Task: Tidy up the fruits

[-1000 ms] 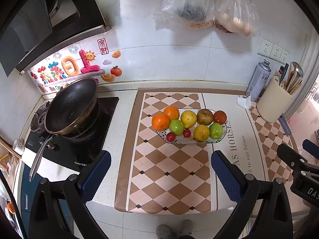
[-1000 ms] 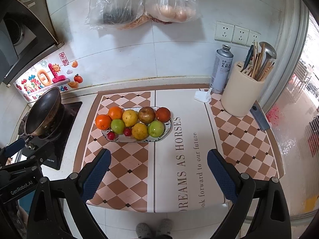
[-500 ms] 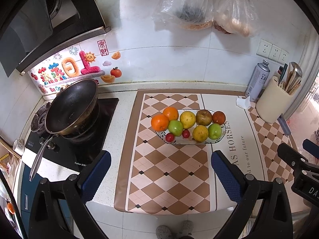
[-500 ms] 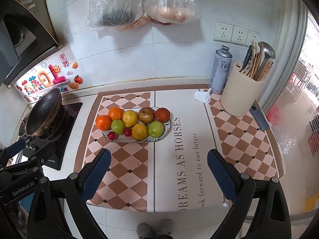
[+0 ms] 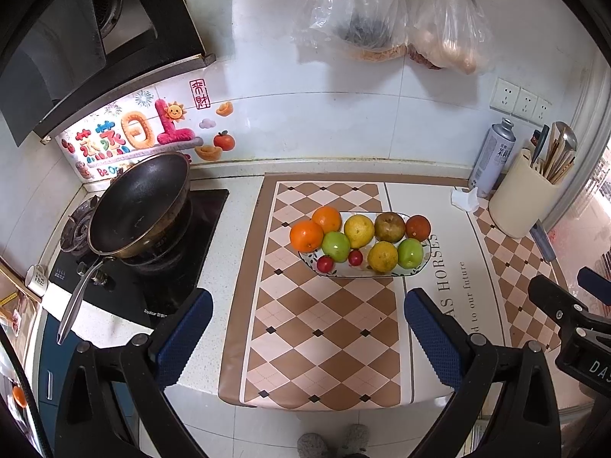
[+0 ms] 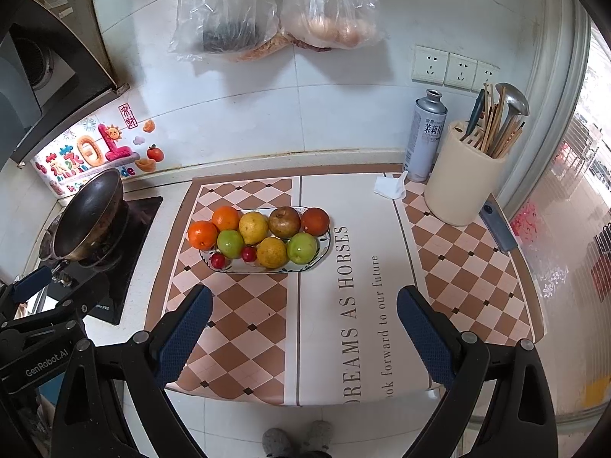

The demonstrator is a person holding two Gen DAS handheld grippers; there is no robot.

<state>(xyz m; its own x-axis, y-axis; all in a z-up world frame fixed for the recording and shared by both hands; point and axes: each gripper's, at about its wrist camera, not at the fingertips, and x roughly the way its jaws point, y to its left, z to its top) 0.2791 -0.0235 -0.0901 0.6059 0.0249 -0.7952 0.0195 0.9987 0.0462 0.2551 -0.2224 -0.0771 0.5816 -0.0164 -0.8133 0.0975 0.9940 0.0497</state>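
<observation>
The fruits are lying packed on the oval plate (image 5: 427,263), which is resting on the checked mat (image 5: 324,328) near the middle of the worktop (image 5: 233,236); both grippers are hovering well short of it, above the near edge. The left gripper (image 5: 303,324) is standing with its jaws wide apart and holding nothing, and the right gripper (image 6: 303,320) is standing likewise. The main risk is lying in the packing: the oranges (image 5: 306,235), green apples (image 5: 335,246), yellow pears (image 5: 359,231) and the brown pear (image 5: 389,227) are touching one another, so a finger pushed between them is likely to be shoving a neighbour over the shallow rim. The two small red fruits (image 5: 325,263) are sitting at the near rim and are likely to be rolling first. The left-hand orange is overhanging the plate's left end. Open room is lying on the mat near the plate and on its lettered right half (image 6: 343,305). To the left, the pan (image 5: 139,206) and its handle (image 5: 78,297) are limiting sweep; far right, the spray can (image 6: 427,135) and utensil holder (image 6: 464,175) are doing the same. The near edge of the worktop is dropping to the floor, so released fruit should be going well inboard
</observation>
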